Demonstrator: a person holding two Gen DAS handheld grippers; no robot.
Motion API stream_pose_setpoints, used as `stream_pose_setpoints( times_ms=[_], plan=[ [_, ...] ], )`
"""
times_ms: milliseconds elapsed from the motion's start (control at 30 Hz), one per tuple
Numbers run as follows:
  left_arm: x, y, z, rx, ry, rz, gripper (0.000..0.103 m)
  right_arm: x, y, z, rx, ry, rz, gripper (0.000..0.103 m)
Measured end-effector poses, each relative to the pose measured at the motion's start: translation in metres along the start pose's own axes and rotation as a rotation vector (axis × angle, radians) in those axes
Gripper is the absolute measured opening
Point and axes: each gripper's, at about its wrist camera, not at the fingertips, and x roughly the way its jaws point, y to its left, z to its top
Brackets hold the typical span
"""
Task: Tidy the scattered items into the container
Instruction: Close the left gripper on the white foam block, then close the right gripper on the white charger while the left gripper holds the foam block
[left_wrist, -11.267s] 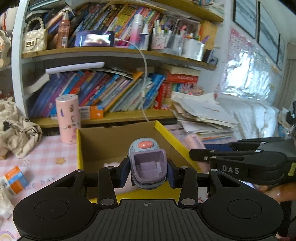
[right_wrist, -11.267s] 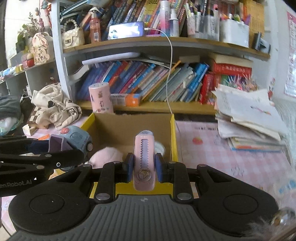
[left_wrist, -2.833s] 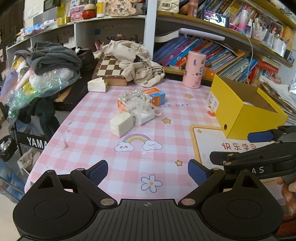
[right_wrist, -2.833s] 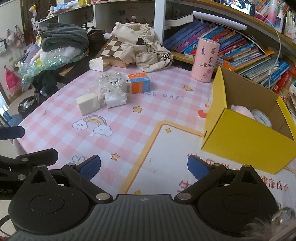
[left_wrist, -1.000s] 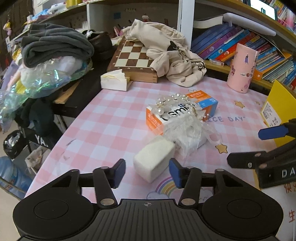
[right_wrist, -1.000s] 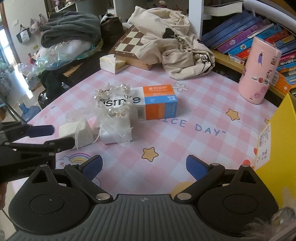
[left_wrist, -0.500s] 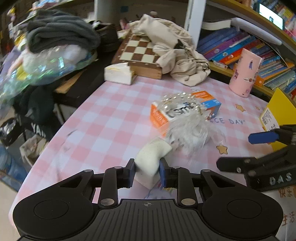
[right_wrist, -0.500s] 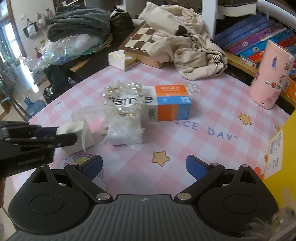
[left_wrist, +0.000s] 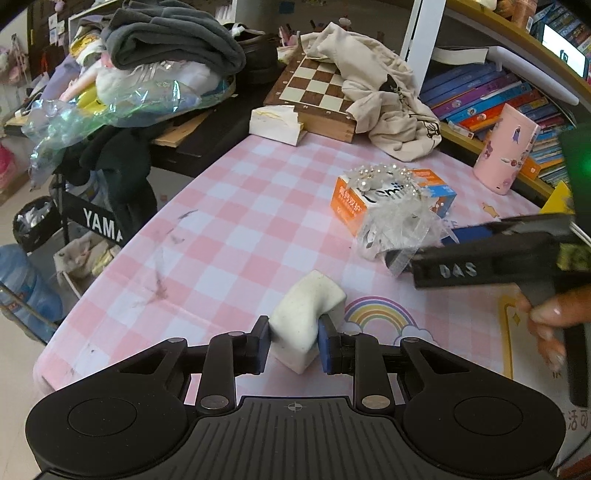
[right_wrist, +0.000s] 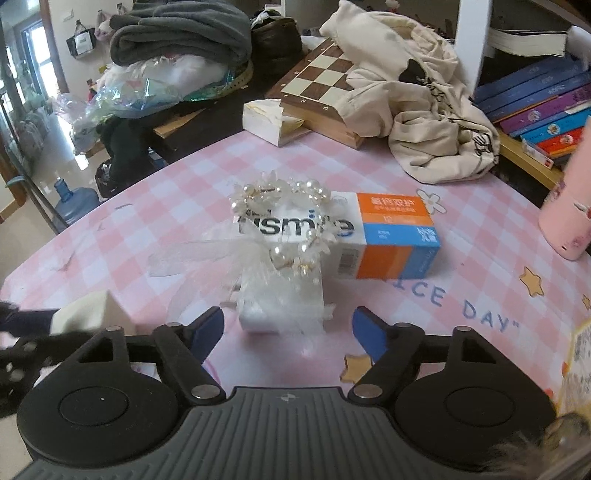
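Observation:
My left gripper (left_wrist: 293, 347) is shut on a cream sponge block (left_wrist: 304, 317), squeezing it at the near edge of the pink checked table. The sponge also shows at the left of the right wrist view (right_wrist: 86, 310). My right gripper (right_wrist: 288, 330) is open, its jaws on either side of a small white box (right_wrist: 282, 308) draped with a pearl and tulle headpiece (right_wrist: 280, 221). An orange, white and blue toothpaste box (right_wrist: 384, 236) lies just behind. The right gripper also shows in the left wrist view (left_wrist: 476, 258). Only a corner of the yellow container (left_wrist: 557, 203) shows.
A pink tumbler (left_wrist: 506, 158) stands at the far right. A chessboard (left_wrist: 317, 92), a beige cloth bag (left_wrist: 388, 110) and a tissue box (left_wrist: 275, 123) sit at the table's back. Clothes and plastic pile up at the left (left_wrist: 155, 66). The table's left edge drops to the floor.
My left gripper has closed on the sponge block and lifted it slightly. My right gripper has moved forward over the white box and headpiece, jaws still open.

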Motion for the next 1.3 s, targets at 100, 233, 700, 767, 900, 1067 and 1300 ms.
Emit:
stream_pose_setpoints(
  times_ms=[100, 233, 700, 767, 900, 1067, 1300],
  plan=[
    [-0.001, -0.001, 0.000, 0.002, 0.002, 0.005, 0.025, 0.007, -0.003, 0.005, 0.008, -0.007, 0.033, 0.054],
    [-0.003, -0.002, 0.000, 0.000, 0.001, 0.001, 0.025, 0.001, -0.003, 0.002, 0.010, 0.002, 0.028, 0.052],
    [-0.007, -0.019, -0.013, 0.041, 0.009, -0.071, 0.025, -0.068, -0.028, -0.068, 0.230, 0.137, -0.032, 0.055],
    [-0.007, -0.021, -0.014, 0.050, 0.011, -0.079, 0.025, -0.073, -0.023, -0.072, 0.213, 0.156, 0.018, 0.061],
    [-0.008, -0.023, -0.015, 0.056, 0.013, -0.091, 0.025, -0.088, -0.011, -0.076, 0.150, 0.136, 0.039, 0.067],
    [-0.012, -0.023, -0.019, 0.056, 0.014, -0.101, 0.025, -0.104, -0.007, -0.074, 0.085, 0.082, -0.009, 0.071],
    [-0.016, -0.022, -0.024, 0.041, 0.016, -0.101, 0.025, -0.110, -0.013, -0.077, 0.065, 0.073, -0.037, 0.070]
  ],
)
